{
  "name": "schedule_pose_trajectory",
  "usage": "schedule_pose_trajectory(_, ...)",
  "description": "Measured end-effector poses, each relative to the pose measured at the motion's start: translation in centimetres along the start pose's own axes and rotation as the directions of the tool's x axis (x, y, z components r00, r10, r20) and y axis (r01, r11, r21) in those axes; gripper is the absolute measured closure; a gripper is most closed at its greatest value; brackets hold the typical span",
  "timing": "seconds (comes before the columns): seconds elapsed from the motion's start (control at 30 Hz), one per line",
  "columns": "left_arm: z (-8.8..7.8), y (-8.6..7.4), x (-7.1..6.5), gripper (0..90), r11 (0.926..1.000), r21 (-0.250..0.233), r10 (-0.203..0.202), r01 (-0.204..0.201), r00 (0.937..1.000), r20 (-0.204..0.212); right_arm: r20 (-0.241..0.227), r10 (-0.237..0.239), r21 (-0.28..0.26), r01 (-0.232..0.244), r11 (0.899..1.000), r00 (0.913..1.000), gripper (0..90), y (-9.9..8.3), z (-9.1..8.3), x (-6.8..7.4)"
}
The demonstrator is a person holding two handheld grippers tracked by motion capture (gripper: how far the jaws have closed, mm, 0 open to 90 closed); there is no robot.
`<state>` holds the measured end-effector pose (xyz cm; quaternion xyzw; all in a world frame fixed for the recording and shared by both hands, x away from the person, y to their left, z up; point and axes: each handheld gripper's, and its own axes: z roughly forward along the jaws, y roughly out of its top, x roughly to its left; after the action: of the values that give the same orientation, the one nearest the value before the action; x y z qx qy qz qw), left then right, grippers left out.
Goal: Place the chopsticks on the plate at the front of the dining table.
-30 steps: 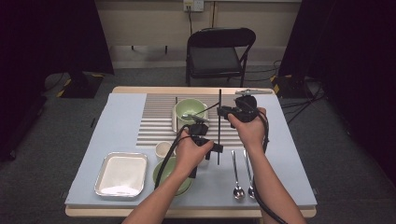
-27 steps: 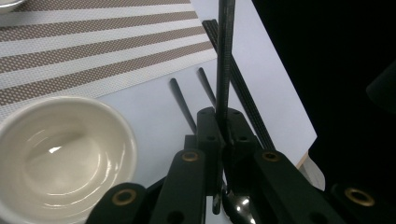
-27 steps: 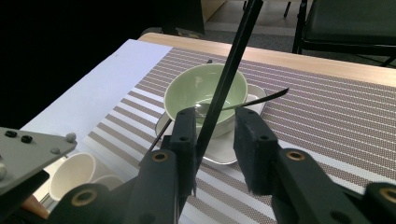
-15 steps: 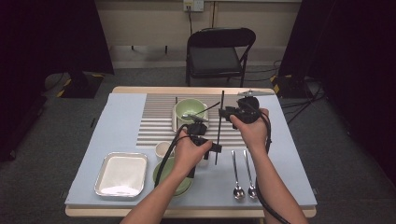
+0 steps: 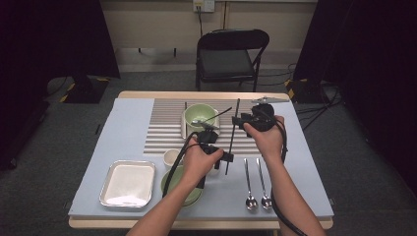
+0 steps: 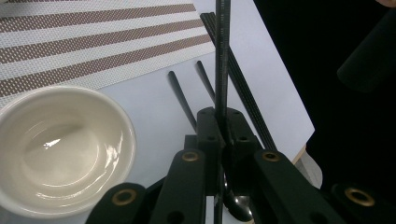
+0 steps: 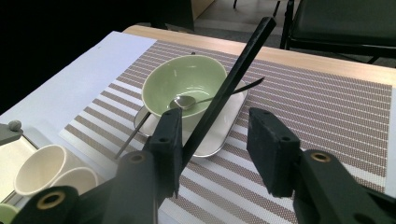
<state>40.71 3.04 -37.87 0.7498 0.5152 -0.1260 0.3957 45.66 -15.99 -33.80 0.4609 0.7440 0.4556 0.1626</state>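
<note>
A long black chopstick (image 5: 232, 137) stands steeply over the table's middle. My left gripper (image 5: 223, 157) is shut on its lower part; in the left gripper view the chopstick (image 6: 222, 70) rises from between the closed jaws (image 6: 222, 116). My right gripper (image 5: 238, 120) is beside its upper part, and its jaws have just been opening. In the right gripper view the chopstick (image 7: 224, 88) passes between the jaws of the right gripper (image 7: 217, 121) and leans on the left one, clear of the right one.
A green bowl (image 5: 200, 115) holding a spoon (image 7: 184, 101) sits on a small metal tray (image 7: 224, 135) on the striped mat (image 5: 164, 132). A white cup (image 5: 172, 157), a green plate (image 5: 189, 194) and a steel tray (image 5: 128, 183) lie front left. Two spoons (image 5: 251, 196) lie front right.
The right gripper's jaws have spread apart and let go of the chopstick's upper part. The left gripper still grips it in the same place, and the chopstick's top has tipped slightly right.
</note>
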Motion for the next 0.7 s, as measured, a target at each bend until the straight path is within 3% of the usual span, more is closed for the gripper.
schedule_pose_trajectory(0.3,-0.06,-0.01,0.05,86.5,1.0,0.004,-0.001,0.001,1.0,0.005,0.007,-0.028,-0.008,0.028,1.0,0.9996,50.0,0.04,0.16,0.07)
schedule_pose_trajectory(0.33,-0.09,0.0,0.1,86.6,0.9999,0.009,0.005,-0.005,1.0,0.005,0.005,-0.045,-0.018,0.045,0.999,0.999,48.5,-0.01,0.21,0.06)
schedule_pose_trajectory(0.7,-0.07,0.06,0.35,86.6,0.9998,0.02,0.006,-0.006,1.0,0.003,-0.016,-0.058,-0.068,0.057,0.996,0.9982,39.0,0.46,-0.16,0.35)
